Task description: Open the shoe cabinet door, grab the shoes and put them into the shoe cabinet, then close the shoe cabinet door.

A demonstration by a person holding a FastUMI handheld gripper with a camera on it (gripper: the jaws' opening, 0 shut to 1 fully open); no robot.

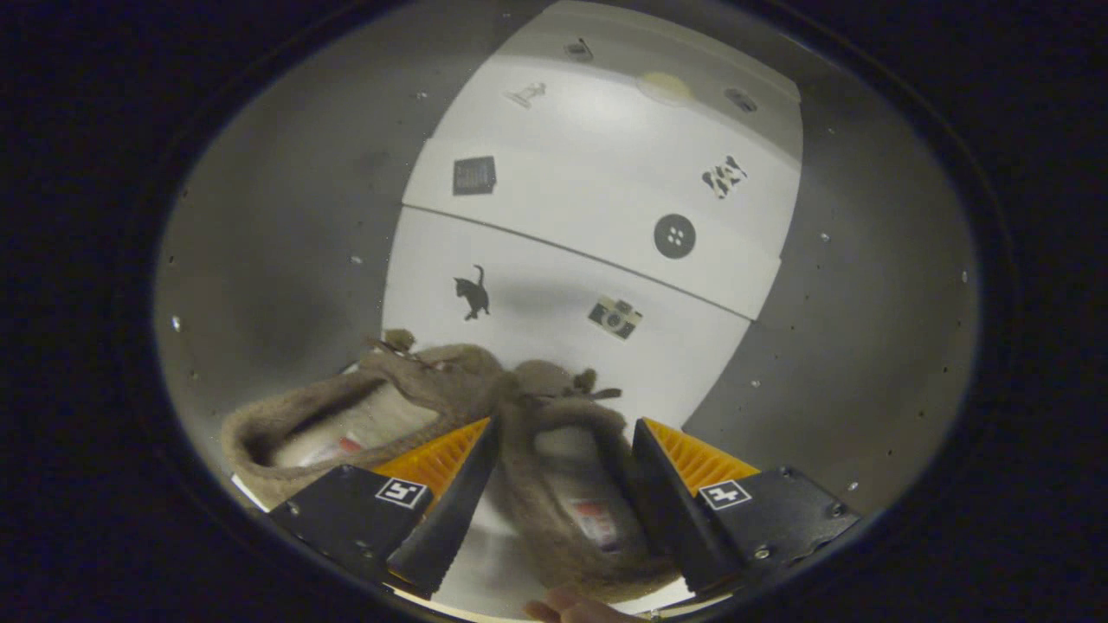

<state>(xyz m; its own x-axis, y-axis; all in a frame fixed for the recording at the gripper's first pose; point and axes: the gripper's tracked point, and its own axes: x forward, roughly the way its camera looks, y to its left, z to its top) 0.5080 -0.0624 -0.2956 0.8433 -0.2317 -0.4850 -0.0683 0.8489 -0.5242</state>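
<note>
Two brown fuzzy shoes lie side by side just in front of a white shoe cabinet (pixel 597 164). The right shoe (pixel 563 484) sits between my fingers, with its sides against both pads. The left shoe (pixel 346 415) lies outside the left finger (pixel 450 484) and touches the right shoe at the toe. My gripper (pixel 563 428) is shut on the right shoe. The cabinet rises beyond the shoes. Its two stacked door panels carry small stickers, and the lower door (pixel 554 311) looks closed, as does the upper one.
Grey floor (pixel 277 242) spreads to both sides of the cabinet. A white surface (pixel 480 562) shows under the shoes. A person's fingertip (pixel 563 606) pokes in below the right shoe.
</note>
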